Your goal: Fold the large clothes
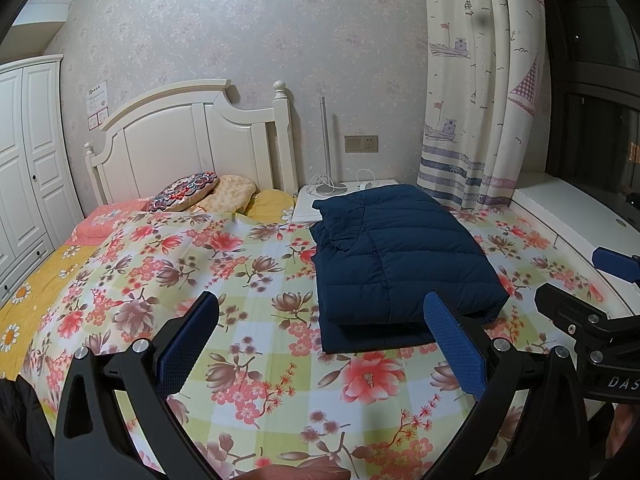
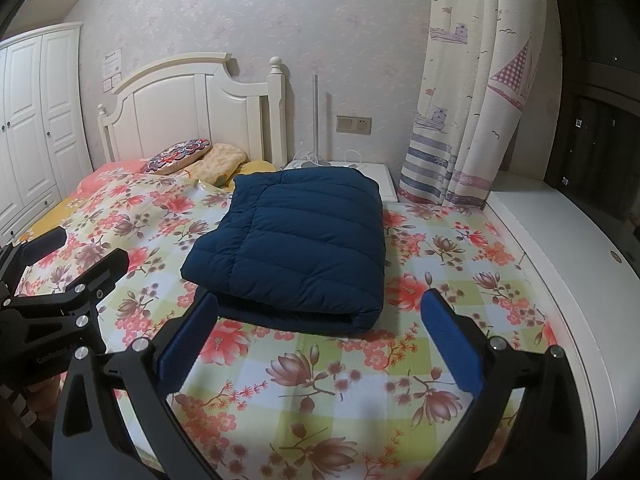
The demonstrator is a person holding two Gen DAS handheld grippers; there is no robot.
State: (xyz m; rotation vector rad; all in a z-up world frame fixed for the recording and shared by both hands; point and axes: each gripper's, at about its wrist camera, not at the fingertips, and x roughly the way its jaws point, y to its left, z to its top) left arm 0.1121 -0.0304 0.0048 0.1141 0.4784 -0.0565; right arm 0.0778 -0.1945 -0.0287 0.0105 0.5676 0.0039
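Two spread, empty grippers, left ("GenRobot.AI" lettering) and right, before folded navy jacket.

jacket: navy blue, quilted
bedsheet: green-white check, pink and brown flowers
curtain: cream, purple sailboats, stripes
headboard: white
pads: blue

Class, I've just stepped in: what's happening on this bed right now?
A person holds a hand-held gripper in each hand over a floral bedsheet. A navy puffer jacket lies on it, already folded into a compact rectangle. The left hand-held gripper and right hand-held gripper are both open, holding nothing, and sit short of the jacket's near edge. The folding looks done, or nearly so.
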